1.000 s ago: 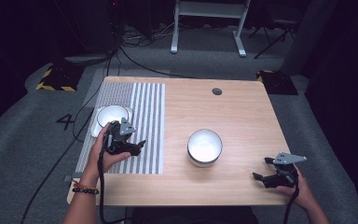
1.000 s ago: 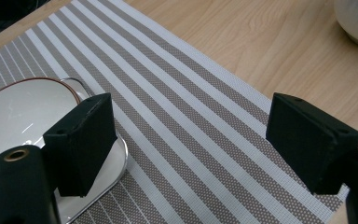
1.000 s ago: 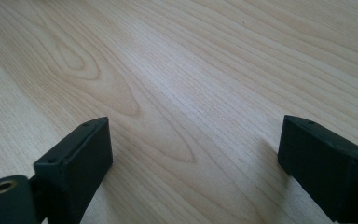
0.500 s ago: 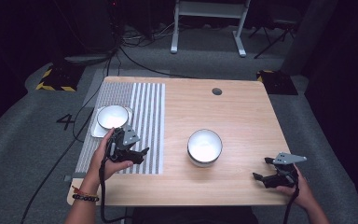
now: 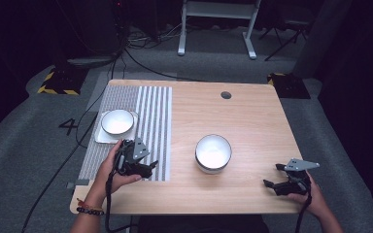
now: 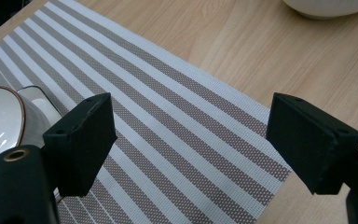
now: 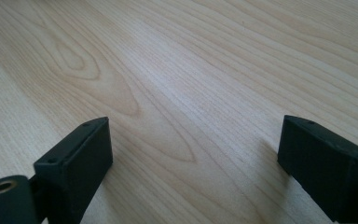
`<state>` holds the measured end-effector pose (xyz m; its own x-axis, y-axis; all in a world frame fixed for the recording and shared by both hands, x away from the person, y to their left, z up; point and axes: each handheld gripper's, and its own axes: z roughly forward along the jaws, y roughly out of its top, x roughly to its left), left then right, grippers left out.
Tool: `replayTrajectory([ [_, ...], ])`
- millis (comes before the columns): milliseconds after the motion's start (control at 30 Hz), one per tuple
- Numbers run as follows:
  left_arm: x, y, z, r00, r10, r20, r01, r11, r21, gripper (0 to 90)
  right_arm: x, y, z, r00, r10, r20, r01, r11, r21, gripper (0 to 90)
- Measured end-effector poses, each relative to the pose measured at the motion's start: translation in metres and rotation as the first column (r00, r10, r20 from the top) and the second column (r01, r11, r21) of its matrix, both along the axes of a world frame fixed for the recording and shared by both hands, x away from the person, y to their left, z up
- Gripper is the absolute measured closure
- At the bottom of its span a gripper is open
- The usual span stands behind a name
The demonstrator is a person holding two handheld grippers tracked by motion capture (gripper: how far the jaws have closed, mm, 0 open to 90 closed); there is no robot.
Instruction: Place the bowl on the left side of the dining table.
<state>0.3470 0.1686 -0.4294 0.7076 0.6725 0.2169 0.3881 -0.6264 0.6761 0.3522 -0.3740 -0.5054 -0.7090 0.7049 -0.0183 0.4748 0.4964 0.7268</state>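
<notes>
Left gripper (image 5: 151, 166), black jaws spread wide and holding nothing, hovers over the near edge of the woven grey-and-white striped placemat (image 5: 155, 116), just near of the small round white ceramic bowl with a dark rim (image 5: 117, 121) sitting on a white square plate (image 5: 100, 138) on that mat. Right gripper (image 5: 273, 175), jaws also spread and empty, sits low over bare light wood-grain table (image 5: 252, 116) at the near right corner. A larger glossy white round bowl (image 5: 213, 152) stands on bare wood between the grippers, touching neither.
</notes>
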Motion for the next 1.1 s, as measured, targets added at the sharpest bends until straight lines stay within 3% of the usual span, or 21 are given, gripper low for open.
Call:
replayTrajectory([
  [600,-0.008,0.0,-0.015,0.9999,0.002,-0.017,-0.001,0.999,0.044,15.8,0.0,0.0,0.0,1.0,0.0,0.0,0.0,1.0,0.0,10.1],
  [933,-0.013,0.0,-0.028,0.9986,-0.001,-0.054,0.004,0.9989,0.048,15.8,0.0,0.0,0.0,1.0,-0.002,-0.003,0.002,1.0,0.001,10.2],
  [1100,-0.017,-0.001,-0.034,0.9969,-0.005,-0.079,0.011,0.9972,0.074,15.9,0.0,0.0,0.0,1.0,-0.002,-0.003,0.002,1.0,0.0,10.1],
])
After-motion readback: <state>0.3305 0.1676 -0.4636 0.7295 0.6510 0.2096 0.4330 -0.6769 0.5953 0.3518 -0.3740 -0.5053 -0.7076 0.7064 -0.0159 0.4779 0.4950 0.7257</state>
